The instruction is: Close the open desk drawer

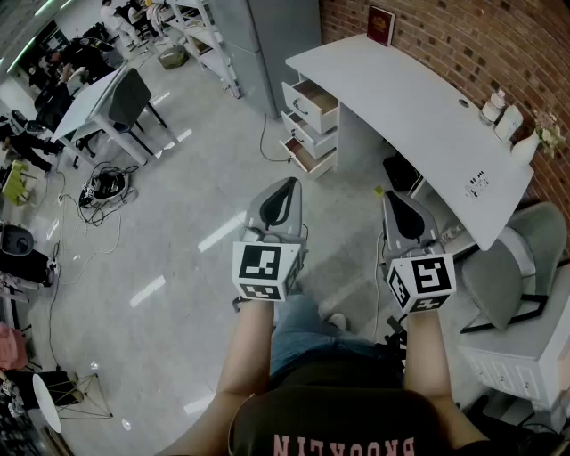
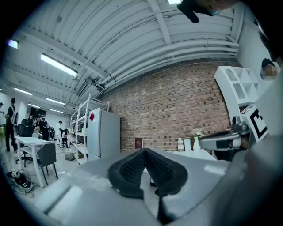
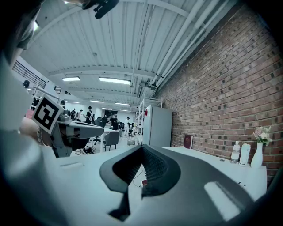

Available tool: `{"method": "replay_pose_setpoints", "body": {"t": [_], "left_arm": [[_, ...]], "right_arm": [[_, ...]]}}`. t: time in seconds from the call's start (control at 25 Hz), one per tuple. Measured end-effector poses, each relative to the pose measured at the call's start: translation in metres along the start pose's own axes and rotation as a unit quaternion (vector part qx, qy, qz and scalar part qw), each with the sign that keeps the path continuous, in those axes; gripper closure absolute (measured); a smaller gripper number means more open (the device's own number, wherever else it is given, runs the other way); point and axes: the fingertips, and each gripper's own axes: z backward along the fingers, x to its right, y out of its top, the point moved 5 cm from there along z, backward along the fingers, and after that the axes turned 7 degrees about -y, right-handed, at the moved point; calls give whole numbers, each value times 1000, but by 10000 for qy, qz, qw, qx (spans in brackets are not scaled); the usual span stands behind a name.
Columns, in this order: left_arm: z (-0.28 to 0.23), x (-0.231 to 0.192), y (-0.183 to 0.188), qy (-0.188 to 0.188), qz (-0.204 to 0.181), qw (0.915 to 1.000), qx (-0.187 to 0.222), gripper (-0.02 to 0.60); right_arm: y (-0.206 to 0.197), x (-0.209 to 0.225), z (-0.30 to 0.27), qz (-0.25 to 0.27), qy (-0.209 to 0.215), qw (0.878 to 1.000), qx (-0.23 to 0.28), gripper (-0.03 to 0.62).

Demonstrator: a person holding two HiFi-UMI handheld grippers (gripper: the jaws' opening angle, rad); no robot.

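Note:
A white desk [image 1: 419,98] runs along the brick wall, with a drawer unit [image 1: 312,129] under its left end. The top drawer [image 1: 316,98] is pulled out and shows a wooden inside; the bottom drawer [image 1: 307,156] also stands out. Both grippers are held level over the floor, well short of the drawers. My left gripper [image 1: 287,184] [image 2: 145,151] is shut with nothing in it. Beside it, my right gripper [image 1: 393,197] [image 3: 142,148] also has its jaws meeting at the tips and holds nothing.
A grey office chair [image 1: 512,267] stands at the desk's right end. On the desk are a red book [image 1: 381,25] and white bottles [image 1: 499,109]. A grey cabinet [image 1: 276,40] rises behind the drawers. Cables [image 1: 107,187] lie on the floor at left by another desk [image 1: 89,102].

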Motion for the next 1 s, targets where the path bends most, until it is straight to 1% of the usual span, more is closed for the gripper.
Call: {"method": "replay_pose_setpoints", "body": {"t": [0.2, 0.36, 0.52, 0.84, 1.0], "left_arm": [[-6, -12, 3, -13, 3, 10000, -15, 584], [-18, -22, -5, -18, 89, 9999, -60, 584], [-38, -41, -15, -36, 154, 9997, -161, 585], [-99, -105, -37, -181, 362, 9985, -371, 584], [-133, -142, -43, -280, 597, 9961, -588, 584]], "right_arm": [[4, -3, -11, -12, 9, 10000, 8, 599], [-2, -1, -25, -84, 40, 10000, 6, 597], [-8, 2, -52, -171, 30, 9998, -56, 597], [-20, 0, -135, -242, -20, 9993, -291, 597], [-25, -4, -185, -312, -63, 9987, -387, 597]]}}
